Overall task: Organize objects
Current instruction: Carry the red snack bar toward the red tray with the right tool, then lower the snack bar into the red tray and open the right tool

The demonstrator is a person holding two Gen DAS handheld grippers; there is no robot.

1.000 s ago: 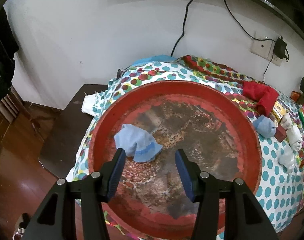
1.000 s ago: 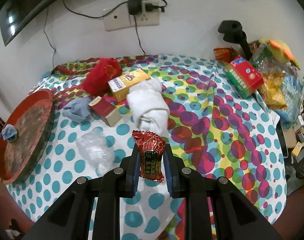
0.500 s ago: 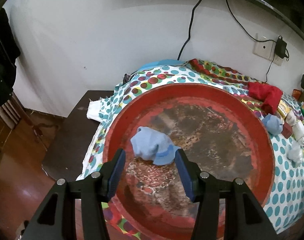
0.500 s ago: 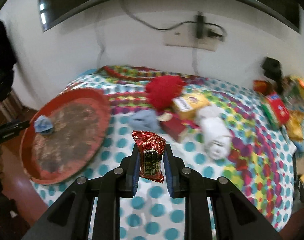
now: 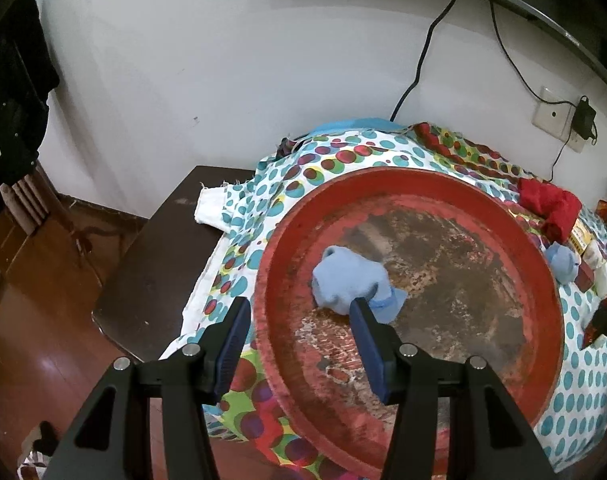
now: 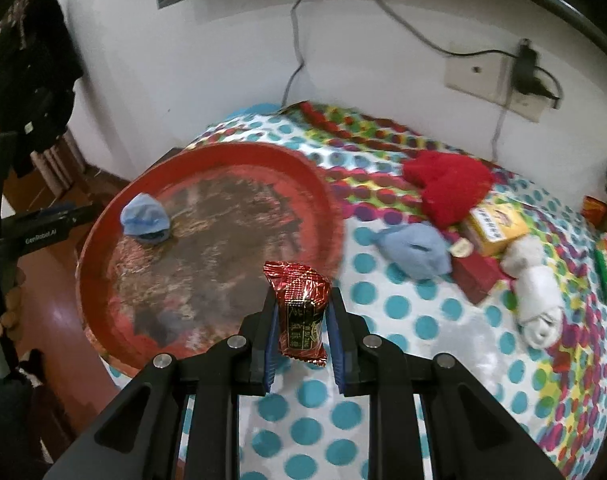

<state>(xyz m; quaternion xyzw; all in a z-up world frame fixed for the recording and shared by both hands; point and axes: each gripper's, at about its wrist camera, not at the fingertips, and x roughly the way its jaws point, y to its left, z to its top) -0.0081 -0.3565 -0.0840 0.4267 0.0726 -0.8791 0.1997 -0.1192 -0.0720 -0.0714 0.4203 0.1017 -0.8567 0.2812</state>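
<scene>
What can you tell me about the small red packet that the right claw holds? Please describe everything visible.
The red packet is a small foil-wrapped snack, shiny and crinkled, with a dark label bearing gold print I cannot read. Its ends are crimped and flared. It stands upright, pinched at its sides between the blue pads of the right claw, lifted above the dotted cloth, near the red tray. Nothing else touches it.

Colours, table end
Red tray [image 6: 323, 200], brown-worn centre; pale blue sock [image 6: 145, 220]; red-foil candy [image 6: 301, 312]; white cloth [image 6: 383, 400], teal dots.
</scene>
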